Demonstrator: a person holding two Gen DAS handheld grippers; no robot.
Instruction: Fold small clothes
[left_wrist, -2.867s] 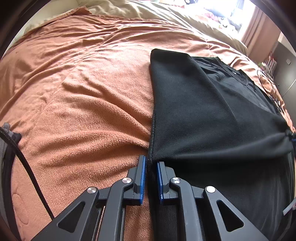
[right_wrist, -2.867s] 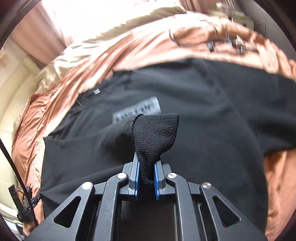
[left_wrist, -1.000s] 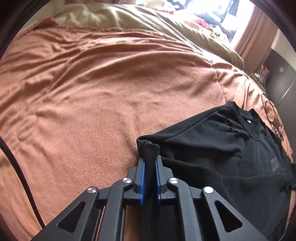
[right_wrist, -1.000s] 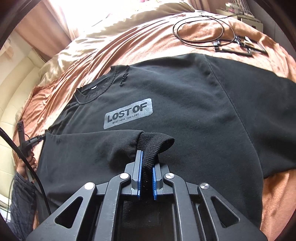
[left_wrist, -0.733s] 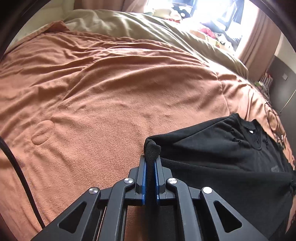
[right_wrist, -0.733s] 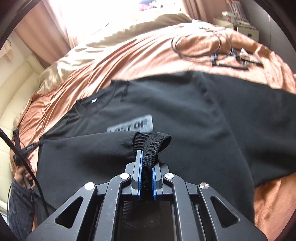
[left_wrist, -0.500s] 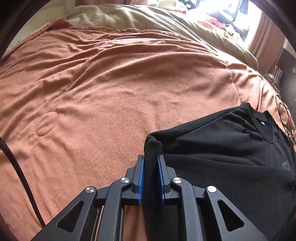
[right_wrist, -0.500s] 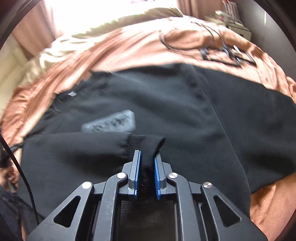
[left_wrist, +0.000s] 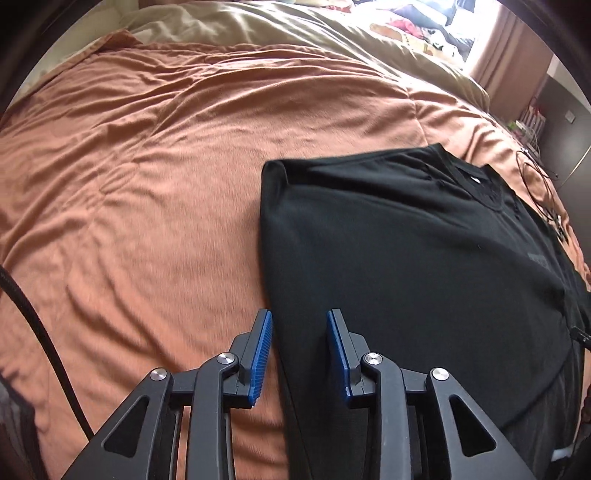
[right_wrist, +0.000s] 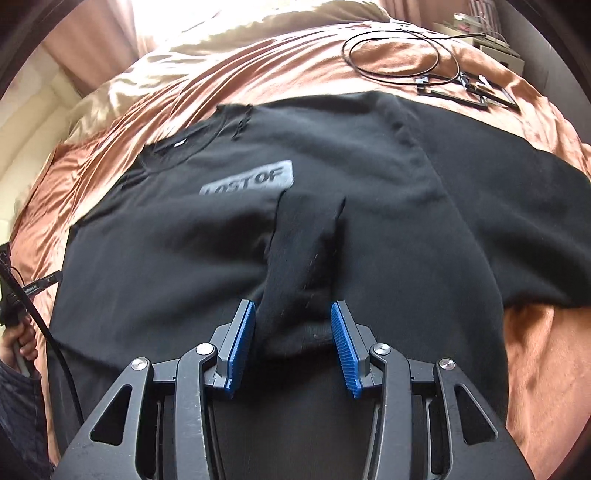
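A black sweatshirt (right_wrist: 369, 177) with a grey "LOSTOF" print (right_wrist: 247, 181) lies flat on the bed. One sleeve is folded across the chest, its ribbed cuff (right_wrist: 299, 280) lying loose between the fingers of my open right gripper (right_wrist: 293, 343). In the left wrist view the sweatshirt (left_wrist: 406, 258) shows its folded left edge running down between the fingers of my open left gripper (left_wrist: 300, 350). The other sleeve (right_wrist: 517, 206) stretches out to the right.
An orange-brown blanket (left_wrist: 147, 184) covers the bed, with a beige duvet (left_wrist: 277, 26) at the far end. A coiled black cable (right_wrist: 391, 48) and small flat items (right_wrist: 469, 92) lie beyond the sweatshirt. A hand (right_wrist: 18, 339) holding a cable shows at the left.
Both grippers have opened and let go of the sweatshirt. The sleeve cuff has dropped flat onto the chest, and the folded edge lies flat on the blanket.
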